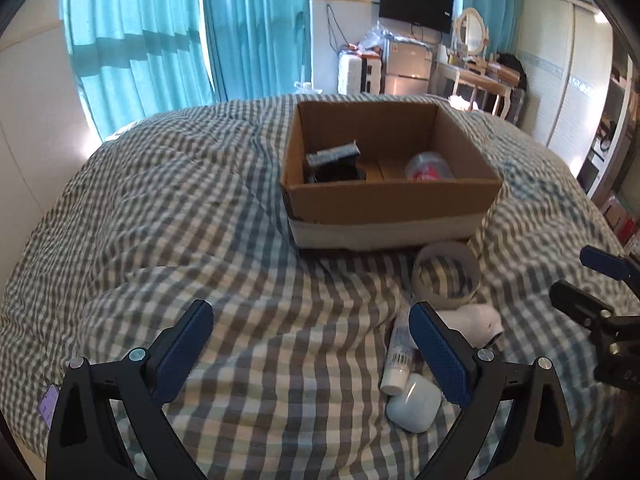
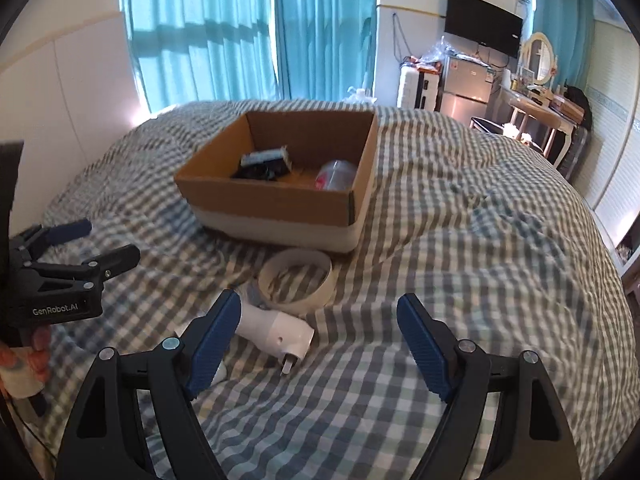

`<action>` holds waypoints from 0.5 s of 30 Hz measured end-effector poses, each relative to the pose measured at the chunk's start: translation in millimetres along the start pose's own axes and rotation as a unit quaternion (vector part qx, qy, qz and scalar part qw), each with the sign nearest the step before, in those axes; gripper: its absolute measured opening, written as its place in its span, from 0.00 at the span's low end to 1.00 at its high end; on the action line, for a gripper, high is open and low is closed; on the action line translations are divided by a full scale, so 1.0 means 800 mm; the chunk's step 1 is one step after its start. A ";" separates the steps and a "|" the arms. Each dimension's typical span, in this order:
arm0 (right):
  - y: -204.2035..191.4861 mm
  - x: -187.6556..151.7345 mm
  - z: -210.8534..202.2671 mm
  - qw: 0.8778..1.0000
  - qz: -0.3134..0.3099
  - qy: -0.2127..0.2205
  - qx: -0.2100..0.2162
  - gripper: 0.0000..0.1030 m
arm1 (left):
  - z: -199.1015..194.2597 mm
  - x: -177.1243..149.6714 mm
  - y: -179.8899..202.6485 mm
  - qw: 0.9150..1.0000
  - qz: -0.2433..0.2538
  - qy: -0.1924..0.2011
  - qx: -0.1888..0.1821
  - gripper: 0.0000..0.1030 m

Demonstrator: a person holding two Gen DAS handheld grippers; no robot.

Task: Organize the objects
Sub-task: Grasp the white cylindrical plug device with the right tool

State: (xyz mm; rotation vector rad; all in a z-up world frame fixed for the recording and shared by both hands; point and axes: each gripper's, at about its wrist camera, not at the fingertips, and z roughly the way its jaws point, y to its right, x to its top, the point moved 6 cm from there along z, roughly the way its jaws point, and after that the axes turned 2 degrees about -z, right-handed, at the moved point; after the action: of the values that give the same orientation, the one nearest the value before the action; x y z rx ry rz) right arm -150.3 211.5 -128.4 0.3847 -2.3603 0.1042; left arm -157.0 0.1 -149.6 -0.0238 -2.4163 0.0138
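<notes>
Nearest the left gripper, whose jaws stand wide apart over the checked bedcover, lie a small white case and a white tube touching it, both just inside the right-hand finger. Beyond them sits a white plug adapter, and past that a roll of tape lying flat, just in front of a cardboard box. That open box rests on the bed and holds a dark object with a grey block on top at its left side and a clear plastic item with red on it at its right. From the right wrist view, the right gripper also has its jaws spread apart and empty, with the adapter beside its left finger and the tape just behind. Teal curtains hang behind the bed, with a wall television and a small fridge further right.
</notes>
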 end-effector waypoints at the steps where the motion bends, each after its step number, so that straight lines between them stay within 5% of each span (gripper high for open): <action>1: -0.006 -0.006 0.011 1.000 -0.010 -0.009 -0.004 0.78 | 0.004 -0.004 0.002 1.000 0.009 0.000 0.004 0.98; 6: -0.023 -0.028 0.057 0.998 -0.021 -0.059 0.006 0.78 | 0.024 -0.023 0.005 0.998 0.051 -0.015 0.027 0.98; 15: -0.059 -0.044 0.102 0.991 -0.083 -0.106 0.005 0.78 | 0.040 -0.029 -0.018 0.998 0.026 -0.044 0.027 0.98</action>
State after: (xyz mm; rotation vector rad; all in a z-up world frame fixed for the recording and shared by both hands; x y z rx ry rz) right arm -165.0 159.9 -213.5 0.6228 -2.5248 -0.0040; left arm -160.8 -14.9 -188.8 -0.0631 -2.5024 0.1075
